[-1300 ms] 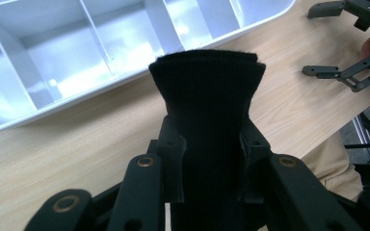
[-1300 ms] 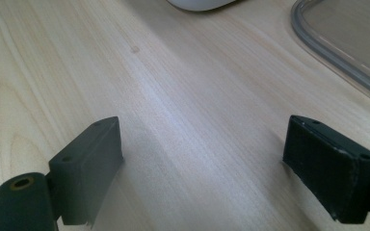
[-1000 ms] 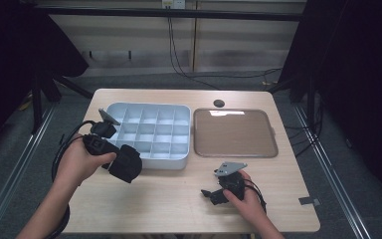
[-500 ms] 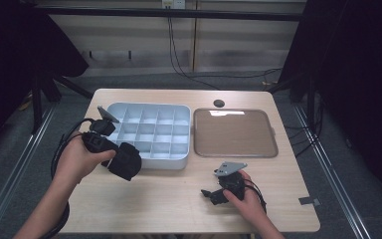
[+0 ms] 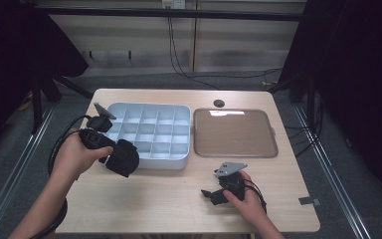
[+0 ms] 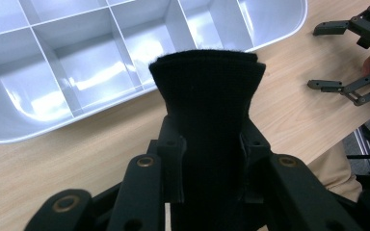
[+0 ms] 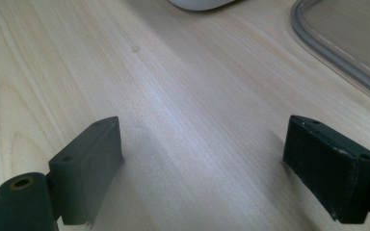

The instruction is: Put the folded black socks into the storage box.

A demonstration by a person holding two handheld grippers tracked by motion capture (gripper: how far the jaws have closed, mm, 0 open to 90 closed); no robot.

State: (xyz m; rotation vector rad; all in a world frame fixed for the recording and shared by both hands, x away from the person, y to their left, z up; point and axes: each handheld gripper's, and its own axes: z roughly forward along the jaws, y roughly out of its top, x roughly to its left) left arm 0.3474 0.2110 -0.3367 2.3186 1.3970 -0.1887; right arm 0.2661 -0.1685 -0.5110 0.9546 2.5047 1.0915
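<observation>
Black fabric: a thick, folded piece of fuzzy black cloth point(image 6: 207, 110), soft-edged and rounded at its top, is pinched between the left tongs point(image 6: 207, 159); in the high view it hangs at the near left corner of the grey divider tray point(image 5: 181, 162), just outside its rim.
Left tongs: pressed onto the cloth from both sides, held by the person's left hand point(image 5: 77, 157) beside the tray's left wall.
Right tongs: spread wide with nothing between them point(image 7: 202, 168), resting low over the bare table point(image 7: 183, 96), near and to the right of the tray, in the person's right hand point(image 5: 251, 206).
Tray: pale grey moulded plastic, glossy, with rounded corners and a grid of square compartments, all of which look empty.
Lid or flat tray: a brownish, smooth, rounded-square panel with a clear raised rim point(image 5: 273, 149), lying just right of the divider tray.
Table: light wood-grain top, matt.
Risk, snagging: the cloth is bulky against a single compartment, so it could likely catch on a divider and sit on top rather than inside.
Risk, unfolding: soft fabric may spring open once released and spill over the tray's rim.
Risk, shifting: pushing the cloth down could slide the light tray, since the right tongs are not steadying it.
</observation>
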